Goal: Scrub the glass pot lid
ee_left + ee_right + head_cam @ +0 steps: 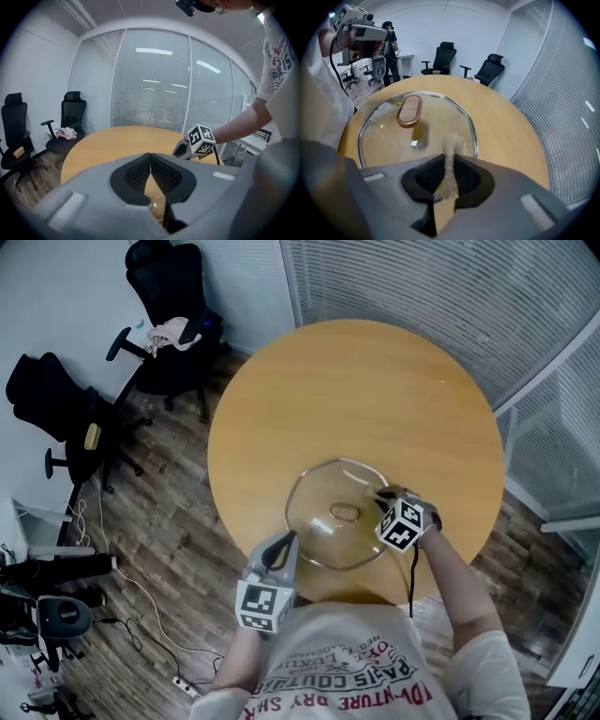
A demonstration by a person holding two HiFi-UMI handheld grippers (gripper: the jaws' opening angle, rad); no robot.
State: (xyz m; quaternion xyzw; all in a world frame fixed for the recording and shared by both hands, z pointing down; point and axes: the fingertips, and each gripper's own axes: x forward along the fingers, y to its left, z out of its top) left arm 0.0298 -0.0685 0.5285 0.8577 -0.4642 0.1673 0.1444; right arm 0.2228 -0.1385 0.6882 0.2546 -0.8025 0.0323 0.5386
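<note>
- Hidden behind the left gripper (287, 545) in the head view: the near-left rim of the glass pot lid (328, 486).
- Screened almost wholly by that gripper's own body in the left gripper view, apart from a glint of glass below the closed pads.
- Buried between the right gripper (449, 161) jaws: the lower part of the scrubbing pad (451, 145).
- Tucked under the marker cube in the head view, so not made out there: the same pad and jaws.
- Too small to identify: a pale bundle (172, 334) on the far office chair (167, 282), and a yellowish item (92, 435) on the nearer office chair (56, 399).
</note>
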